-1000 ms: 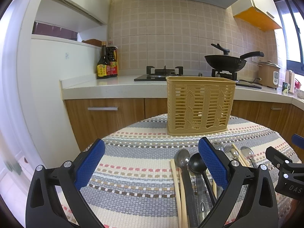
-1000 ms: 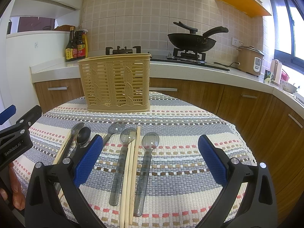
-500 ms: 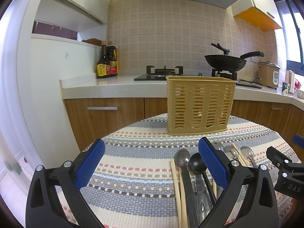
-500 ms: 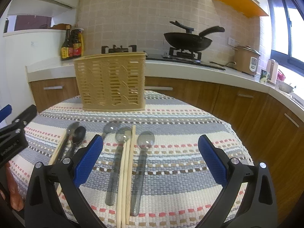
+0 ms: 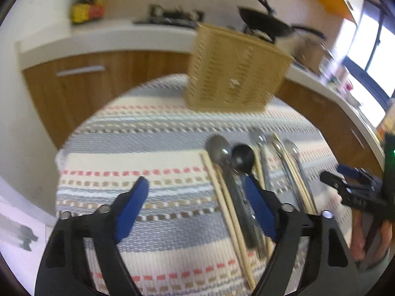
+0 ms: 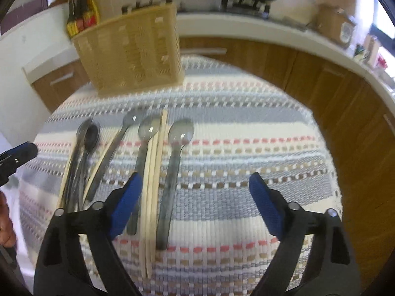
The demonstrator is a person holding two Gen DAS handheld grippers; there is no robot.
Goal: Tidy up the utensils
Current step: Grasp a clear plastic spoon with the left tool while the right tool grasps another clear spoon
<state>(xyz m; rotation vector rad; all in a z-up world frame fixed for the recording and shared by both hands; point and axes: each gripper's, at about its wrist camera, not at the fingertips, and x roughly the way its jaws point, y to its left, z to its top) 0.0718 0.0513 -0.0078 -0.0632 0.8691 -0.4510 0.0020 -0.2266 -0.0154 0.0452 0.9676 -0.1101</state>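
Nothing has yet gone into the tan perforated plastic utensil basket [image 6: 130,51], which stands at the far side of the round table under its striped woven cloth [image 6: 234,128]; its inside is hidden from both cameras, so whether it is truly empty cannot be told. Every utensil in sight lies flat on the cloth: a grey metal spoon [image 5: 218,148] and a black plastic spoon [image 5: 243,157] side by side with pale wooden chopsticks [image 5: 222,192] on the left, and, nearer the right, three translucent grey spoons [image 6: 181,133] with another pair of wooden chopsticks [image 6: 154,172] between two of them. The left gripper [image 5: 197,208] has just been narrowing its blue-padded jaws, which are apart and clasp nothing, one pad above the handles of the two dark spoons (the blur makes contact hard to judge). The right gripper [image 6: 195,202] has likewise been closing somewhat, jaws wide and empty, straddling the chopsticks and the rightmost translucent spoon. The whole sorting job appears left to do, starting with a first pick.
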